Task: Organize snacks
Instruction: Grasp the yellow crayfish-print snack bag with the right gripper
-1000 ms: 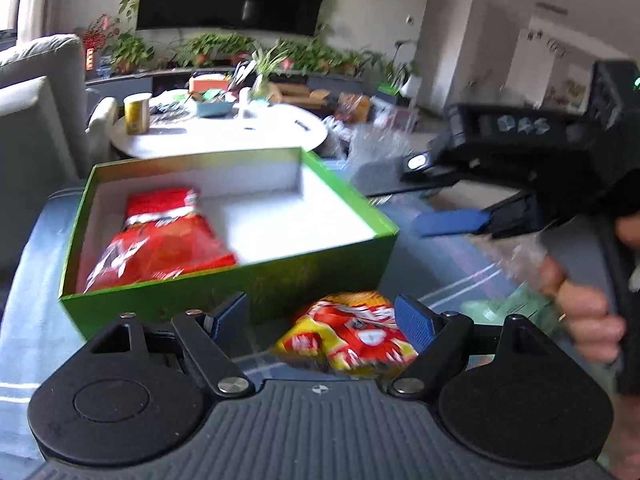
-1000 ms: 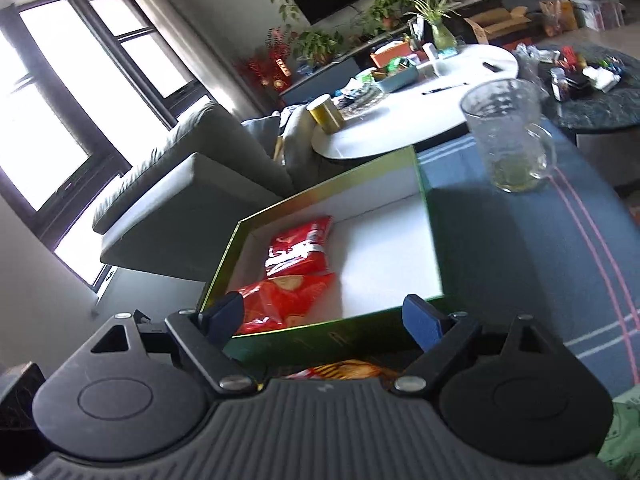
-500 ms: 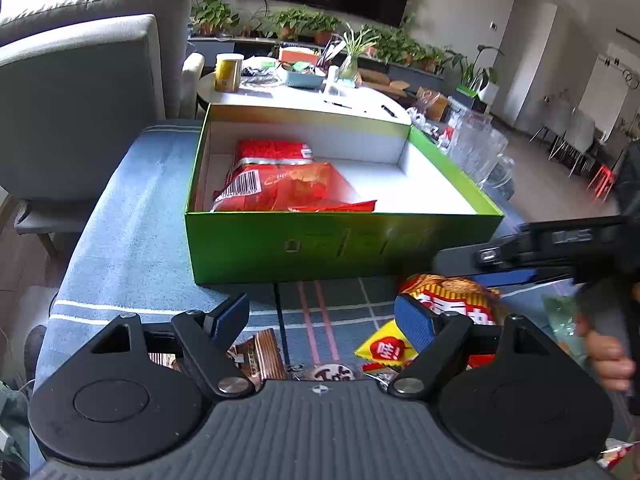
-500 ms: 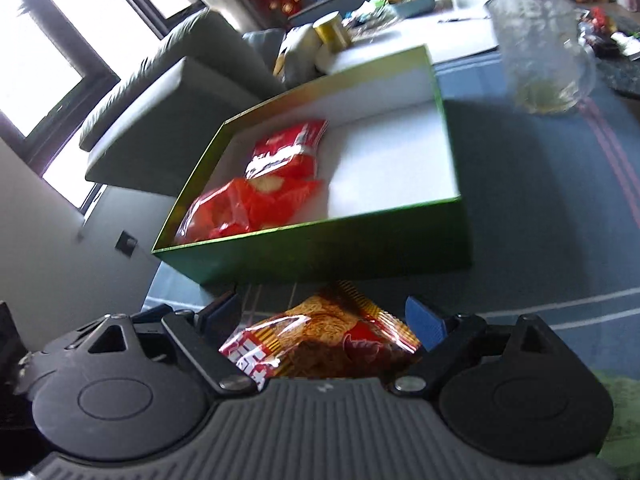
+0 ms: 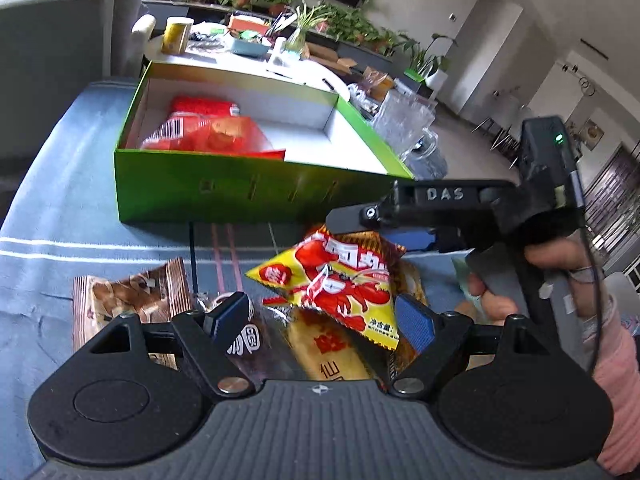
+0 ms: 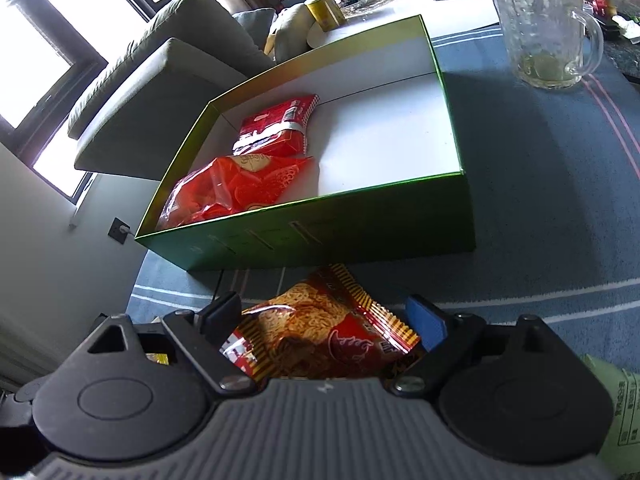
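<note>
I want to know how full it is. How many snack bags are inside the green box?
2. A red packet lies farther back in the green box, and a red crinkly bag lies by the near wall. Something beneath them may be hidden.

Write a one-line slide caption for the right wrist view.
Right gripper straddles a noodle snack packet in front of a green box holding two red snack bags.

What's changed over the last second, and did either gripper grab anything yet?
The right gripper came down over the yellow-red snack packet, which now lies between its open fingers, not clearly gripped. The left gripper stays open above the pile. The green box and its two red bags are unchanged.
</note>
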`<state>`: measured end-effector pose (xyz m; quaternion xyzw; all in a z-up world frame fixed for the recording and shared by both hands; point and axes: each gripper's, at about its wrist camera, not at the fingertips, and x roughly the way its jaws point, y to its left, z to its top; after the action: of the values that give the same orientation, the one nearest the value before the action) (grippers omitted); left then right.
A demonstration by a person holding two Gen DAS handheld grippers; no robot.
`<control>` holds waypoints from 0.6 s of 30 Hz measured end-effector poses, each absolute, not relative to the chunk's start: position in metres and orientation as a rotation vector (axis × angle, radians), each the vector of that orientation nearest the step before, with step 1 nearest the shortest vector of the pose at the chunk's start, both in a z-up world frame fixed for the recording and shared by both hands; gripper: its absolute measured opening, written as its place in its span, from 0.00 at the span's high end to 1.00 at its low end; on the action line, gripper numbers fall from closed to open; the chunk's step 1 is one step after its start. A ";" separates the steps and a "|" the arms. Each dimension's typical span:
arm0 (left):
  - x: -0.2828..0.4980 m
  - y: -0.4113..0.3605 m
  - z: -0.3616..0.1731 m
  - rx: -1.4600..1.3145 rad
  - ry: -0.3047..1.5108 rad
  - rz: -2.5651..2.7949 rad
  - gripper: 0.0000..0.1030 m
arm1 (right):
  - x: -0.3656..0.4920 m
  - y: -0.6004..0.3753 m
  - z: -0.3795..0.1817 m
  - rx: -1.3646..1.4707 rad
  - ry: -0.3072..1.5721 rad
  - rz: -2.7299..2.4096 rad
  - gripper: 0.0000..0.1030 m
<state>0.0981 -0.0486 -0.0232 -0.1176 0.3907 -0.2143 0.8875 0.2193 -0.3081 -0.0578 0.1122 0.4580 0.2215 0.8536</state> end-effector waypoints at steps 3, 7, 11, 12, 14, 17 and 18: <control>0.100 -0.052 -0.028 -0.253 0.836 -0.452 0.24 | 0.218 -0.307 -0.058 0.232 0.965 0.472 0.33; 0.105 -0.054 -0.029 -0.229 0.831 -0.435 0.24 | 0.218 -0.308 -0.060 0.238 0.969 0.476 0.33; 0.112 -0.046 -0.029 -0.196 0.808 -0.364 0.24 | 0.212 -0.306 -0.057 0.239 0.970 0.495 0.33; 0.114 -0.044 -0.029 -0.184 0.801 -0.340 0.24 | 0.209 -0.304 -0.055 0.231 0.965 0.505 0.33; 0.117 -0.039 -0.030 -0.177 0.794 -0.297 0.24 | 0.203 -0.300 -0.052 0.210 0.959 0.526 0.33; 0.121 -0.031 -0.030 -0.202 0.795 -0.275 0.24 | 0.200 -0.295 -0.050 0.196 0.958 0.565 0.33; 0.121 -0.031 -0.030 -0.204 0.793 -0.278 0.24 | 0.200 -0.295 -0.051 0.195 0.958 0.565 0.33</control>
<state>0.1213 -0.0309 -0.0298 -0.0987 0.3841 -0.1348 0.9081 0.2004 -0.2951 -0.0505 0.0925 0.4539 0.2678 0.8448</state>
